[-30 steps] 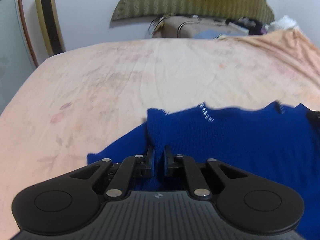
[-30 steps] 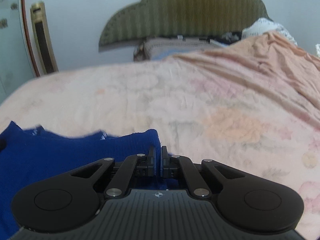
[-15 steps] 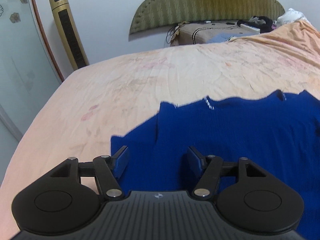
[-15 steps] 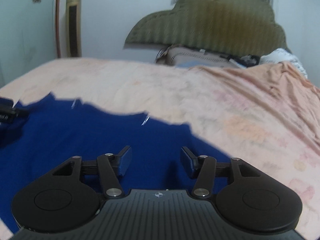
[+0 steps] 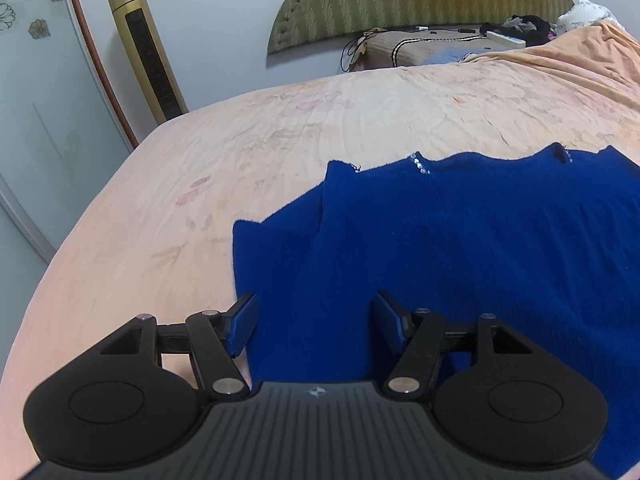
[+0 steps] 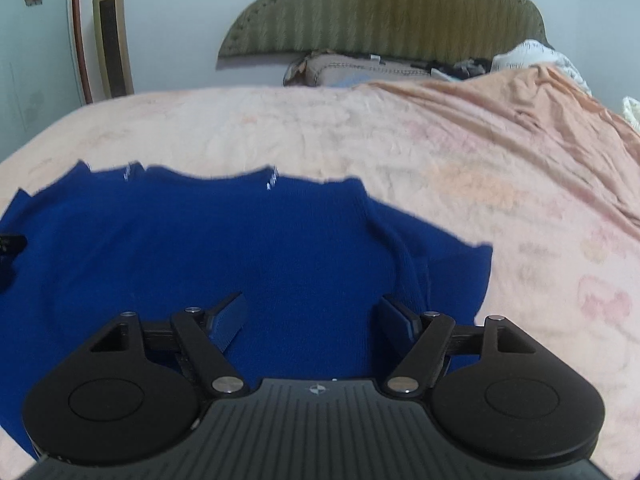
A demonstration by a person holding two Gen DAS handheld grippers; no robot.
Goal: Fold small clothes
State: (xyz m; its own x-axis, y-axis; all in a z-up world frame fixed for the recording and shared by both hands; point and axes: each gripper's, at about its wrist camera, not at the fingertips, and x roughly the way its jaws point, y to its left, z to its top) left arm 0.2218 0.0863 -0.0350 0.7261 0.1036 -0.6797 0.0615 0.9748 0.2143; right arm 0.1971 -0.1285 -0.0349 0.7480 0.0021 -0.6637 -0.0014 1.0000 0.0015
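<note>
Sweater (image 5: 460, 240), deep blue knit, spread flat across the near part of the bed (image 5: 280, 140), over a peach floral sheet. Small sparkling beads along its far edge. One sleeve folded out toward the bed's left side, the other toward the right. Left gripper (image 5: 316, 322) poised over the left part of the sweater, jaws released and parted, pads clear of the knit. Right gripper (image 6: 312, 320) above the right part, jaws widening, only flat fabric below them, nothing pinched. Beyond the bed, a green padded headboard (image 6: 384, 8) and a gold tower fan (image 5: 146, 48) against the wall.
</note>
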